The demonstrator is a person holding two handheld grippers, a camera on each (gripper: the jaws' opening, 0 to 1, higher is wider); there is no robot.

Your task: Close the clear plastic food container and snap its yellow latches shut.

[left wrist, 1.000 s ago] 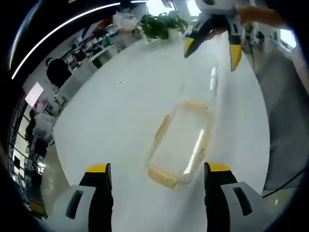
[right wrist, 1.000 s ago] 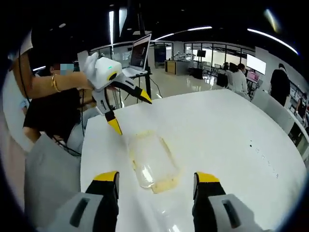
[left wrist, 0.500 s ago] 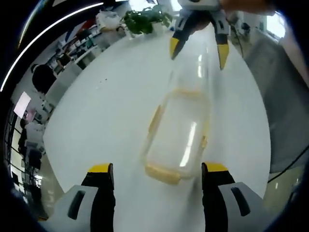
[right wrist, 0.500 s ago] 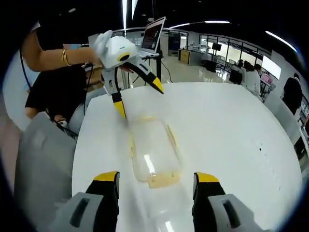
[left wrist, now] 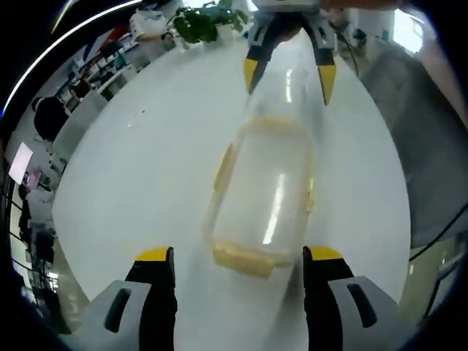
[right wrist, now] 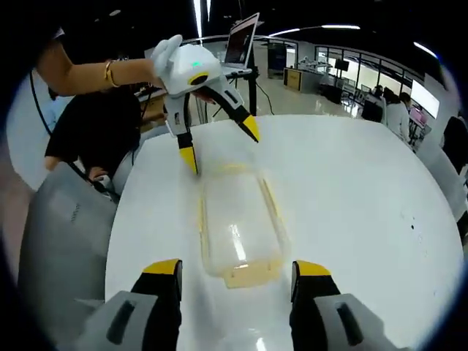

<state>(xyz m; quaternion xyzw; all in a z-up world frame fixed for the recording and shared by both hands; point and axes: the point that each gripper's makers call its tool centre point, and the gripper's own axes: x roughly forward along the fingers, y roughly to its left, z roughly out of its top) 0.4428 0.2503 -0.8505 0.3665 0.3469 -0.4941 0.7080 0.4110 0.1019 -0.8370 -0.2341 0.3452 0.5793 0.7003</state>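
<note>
Two spread tools, left tool (left wrist: 238,256) and right tool (right wrist: 235,269), face each other over the clear container (right wrist: 238,227) on the white desk (right wrist: 351,190), at 12 o'clock ahead of each. The approach is under way; next, its yellow latches (left wrist: 241,258) likely need pressing.

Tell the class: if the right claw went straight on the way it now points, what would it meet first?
Most likely the near yellow latch of the clear container, lying on the white table between the right claw's open jaws; height above it is unclear.
</note>
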